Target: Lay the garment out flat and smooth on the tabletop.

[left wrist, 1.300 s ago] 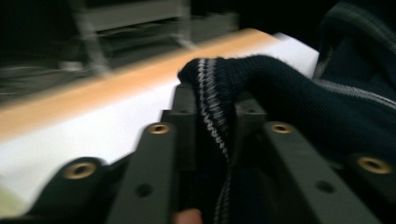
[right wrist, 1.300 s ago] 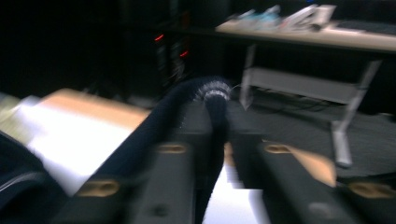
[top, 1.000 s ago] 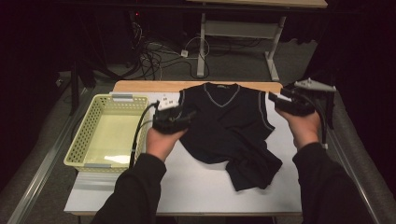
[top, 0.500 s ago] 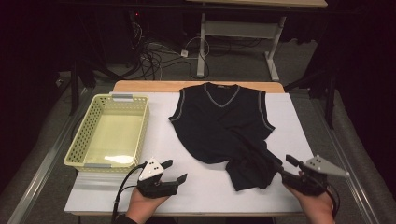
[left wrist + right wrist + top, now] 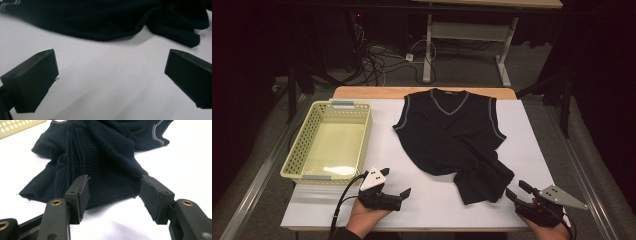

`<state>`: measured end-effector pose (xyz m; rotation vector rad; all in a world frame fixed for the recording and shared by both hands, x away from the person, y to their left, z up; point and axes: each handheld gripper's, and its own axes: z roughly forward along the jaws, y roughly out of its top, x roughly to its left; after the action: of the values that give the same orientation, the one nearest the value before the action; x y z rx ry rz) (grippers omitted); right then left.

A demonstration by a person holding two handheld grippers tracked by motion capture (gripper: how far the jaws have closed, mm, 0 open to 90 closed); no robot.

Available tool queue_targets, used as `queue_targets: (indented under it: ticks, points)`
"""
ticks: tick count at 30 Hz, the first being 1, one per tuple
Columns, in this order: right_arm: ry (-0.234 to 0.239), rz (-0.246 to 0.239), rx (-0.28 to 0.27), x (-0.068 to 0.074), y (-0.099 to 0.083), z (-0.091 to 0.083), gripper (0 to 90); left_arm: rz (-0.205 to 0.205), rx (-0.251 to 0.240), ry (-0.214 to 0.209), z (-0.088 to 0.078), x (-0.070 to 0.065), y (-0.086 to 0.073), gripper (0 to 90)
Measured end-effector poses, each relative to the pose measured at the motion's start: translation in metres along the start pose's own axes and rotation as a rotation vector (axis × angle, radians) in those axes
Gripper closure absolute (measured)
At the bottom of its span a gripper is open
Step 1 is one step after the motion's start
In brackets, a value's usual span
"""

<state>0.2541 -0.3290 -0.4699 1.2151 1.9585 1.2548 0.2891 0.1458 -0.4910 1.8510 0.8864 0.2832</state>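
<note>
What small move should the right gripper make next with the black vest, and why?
Probably ease the right gripper forward until its open jaws straddle the ribbed hem of the black vest, then close. The hem lies bunched and twisted on the white table just ahead of the jaws, not yet between them, so it needs pulling straight. The left gripper waits open, apart from the cloth.

One black vest (image 5: pixel 451 131), one yellow basket (image 5: pixel 307 145), two grippers, one table (image 5: pixel 432 210).
</note>
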Motion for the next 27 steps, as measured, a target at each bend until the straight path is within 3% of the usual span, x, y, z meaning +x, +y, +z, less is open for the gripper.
queue_targets:
  ticks: [3,10,18,27]
  points:
    - [0.004,0.005,-0.006,-0.002,0.000,-0.002,42.2,-0.004,-0.012,-0.009,-0.001,0.001,-0.001,0.0]
    - [0.019,-0.007,-0.016,0.001,0.003,-0.002,42.4,0.028,-0.020,-0.007,-0.002,-0.003,-0.003,0.0]
    - [0.068,-0.043,-0.045,0.020,0.011,-0.003,44.2,0.033,-0.023,-0.010,-0.002,-0.004,-0.003,0.0]
    - [0.138,-0.078,-0.036,0.045,0.015,0.010,44.3,0.046,-0.021,-0.004,-0.002,-0.006,-0.003,0.3]
